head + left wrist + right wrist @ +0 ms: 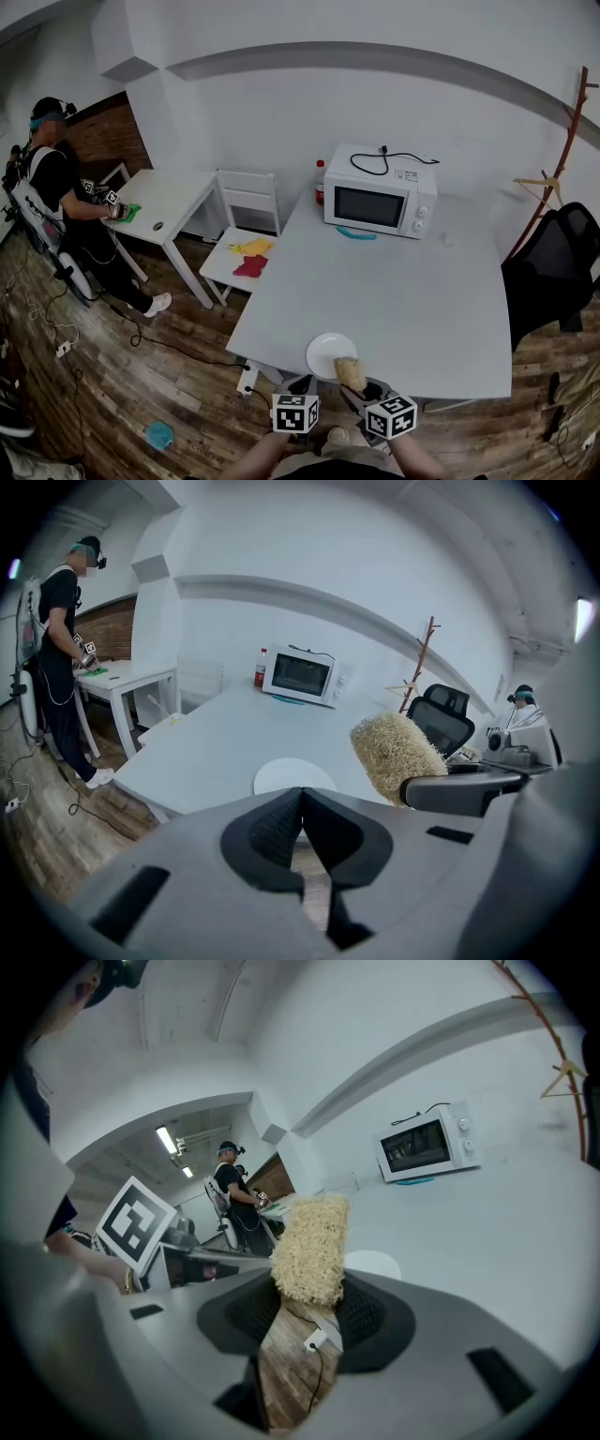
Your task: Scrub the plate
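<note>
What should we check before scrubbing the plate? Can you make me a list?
1. Scrubber held by the right gripper: ok, clamped between its jaws.
2. Plate lying flat on the table: ok.
3. Left gripper steadying the plate: not ok, it is shut, empty and off the plate.
4. Plate well away from the table's edge: not ok, it sits close to the near edge.
5. Scrubber touching the plate: cannot tell.
</note>
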Motion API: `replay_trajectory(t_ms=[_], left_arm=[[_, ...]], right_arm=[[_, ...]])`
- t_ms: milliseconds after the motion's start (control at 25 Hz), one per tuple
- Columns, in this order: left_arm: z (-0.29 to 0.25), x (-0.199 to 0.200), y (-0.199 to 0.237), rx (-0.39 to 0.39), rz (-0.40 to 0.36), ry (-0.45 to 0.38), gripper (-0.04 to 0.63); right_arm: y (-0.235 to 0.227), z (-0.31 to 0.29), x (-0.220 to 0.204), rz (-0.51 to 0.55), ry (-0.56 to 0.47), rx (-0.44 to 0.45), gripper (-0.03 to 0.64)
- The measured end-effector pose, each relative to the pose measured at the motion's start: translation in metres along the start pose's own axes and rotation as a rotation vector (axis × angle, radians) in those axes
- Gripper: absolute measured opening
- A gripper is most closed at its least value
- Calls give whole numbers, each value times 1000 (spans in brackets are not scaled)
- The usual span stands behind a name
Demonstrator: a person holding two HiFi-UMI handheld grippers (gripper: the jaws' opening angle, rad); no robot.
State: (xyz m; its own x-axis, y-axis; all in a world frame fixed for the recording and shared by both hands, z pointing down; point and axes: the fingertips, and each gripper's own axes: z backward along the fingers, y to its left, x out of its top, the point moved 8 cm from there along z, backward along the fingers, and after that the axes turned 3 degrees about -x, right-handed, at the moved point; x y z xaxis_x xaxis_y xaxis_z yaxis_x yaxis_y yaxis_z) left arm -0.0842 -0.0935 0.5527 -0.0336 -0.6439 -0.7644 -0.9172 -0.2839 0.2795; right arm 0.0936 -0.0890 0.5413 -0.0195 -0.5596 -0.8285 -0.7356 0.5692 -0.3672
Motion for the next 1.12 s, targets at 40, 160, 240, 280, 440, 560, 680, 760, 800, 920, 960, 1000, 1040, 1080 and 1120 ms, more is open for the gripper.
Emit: replay_trajectory(t_ms=[40,160,240,280,440,560,680,760,800,920,960,1000,1040,1080,1120], left_arm=[[8,-2,2,-1,0,2,18],[32,-9,5,-6,-7,12,18],[46,-13,7,-10,-15,13,18],[52,-15,8,-12,-17,12,18],[76,-26,12,-16,-14,13,18],[89,-35,13,-18,-23,13,18],[99,-45,12,-28,-30,13,18],[105,-54,12,-33,-30,15,18],[107,-58,13,-34,-28,16,18],[113,-65,14,-34,-25,21,18],[114,-66,14,-34,-29,21,18],[115,-66,15,-34,-34,21,18],[116,-66,16,-33,-38,21,18],[117,-66,16,-33,-40,21,18],[117,-67,17,-32,-39,21,18]], right_arm=[[8,2,-1,0,-4,-5,172],[34,10,-8,9,-5,-15,173],[49,15,-13,11,-3,-20,172],[55,17,-15,13,-2,-21,173],[82,25,-25,25,-3,-21,172],[99,31,-32,36,-11,-18,173],[112,36,-42,38,-17,-22,173],[118,38,-49,41,-16,-24,172],[121,40,-52,44,-15,-23,172],[126,42,-58,56,-14,-22,172],[127,42,-58,59,-14,-22,172],[128,42,-58,62,-15,-22,172],[129,42,-57,63,-17,-22,172],[130,41,-57,64,-20,-21,170],[131,41,-56,67,-23,-22,170]])
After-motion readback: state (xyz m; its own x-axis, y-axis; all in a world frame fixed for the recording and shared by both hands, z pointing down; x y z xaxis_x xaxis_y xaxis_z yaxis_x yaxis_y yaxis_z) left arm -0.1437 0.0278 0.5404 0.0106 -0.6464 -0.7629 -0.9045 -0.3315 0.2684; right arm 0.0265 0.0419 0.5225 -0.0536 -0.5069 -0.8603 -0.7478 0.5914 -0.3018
